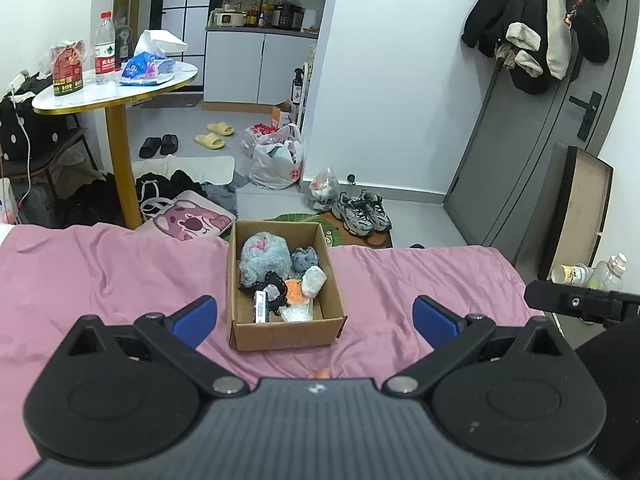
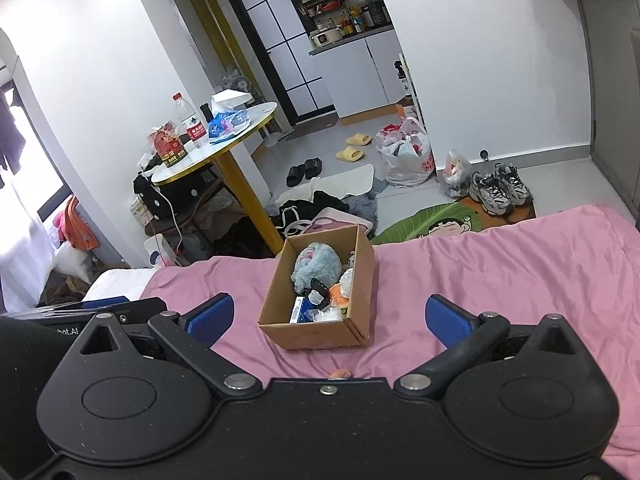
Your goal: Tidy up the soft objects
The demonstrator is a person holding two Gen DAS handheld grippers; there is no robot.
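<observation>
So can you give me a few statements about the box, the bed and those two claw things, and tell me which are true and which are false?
1. The cardboard box sits on the pink bedsheet. True.
2. The box is empty. False: it holds a fluffy blue plush and other small items.
3. The left gripper is open. True.
4. The right gripper grips a toy. False: it is open, holding nothing.
5. The water bottle lies on the bed. False: it stands on the round table.

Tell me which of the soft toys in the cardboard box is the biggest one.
The pale blue fluffy plush at the far left of the cardboard box is biggest; the grey-blue plush beside it is clearly smaller.
</observation>
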